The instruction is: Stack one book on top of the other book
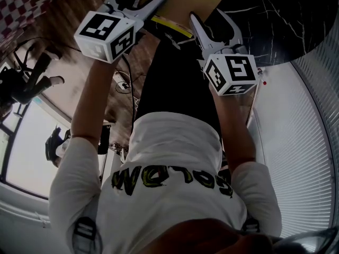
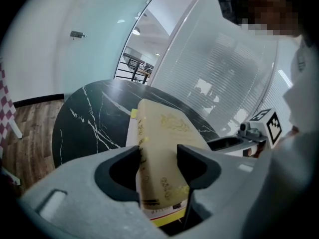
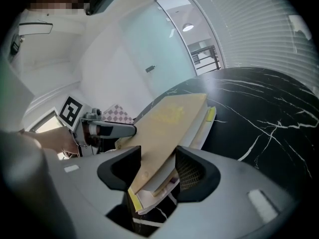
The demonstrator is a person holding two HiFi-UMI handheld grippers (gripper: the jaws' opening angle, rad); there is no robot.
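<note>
The tan book (image 2: 164,128) sits between the two grippers at the near edge of the round black marble surface (image 2: 84,123). The left hand-held gripper (image 2: 158,153) is clamped across the book's thickness at the spine end, one jaw on each side. The right hand-held gripper (image 3: 158,156) grips the opposite end, where the tan cover runs tilted between its jaws. The ridged pad of one jaw sits right against the page edges, though it is hard to say how firmly.

A yellow-edged book (image 3: 211,115) lies flat on the surface directly under the tan book, its white and yellow border showing past the tan cover. I cannot tell whether the tan book's weight rests fully on it. In the head view, both grippers point away from the person, side by side.
</note>
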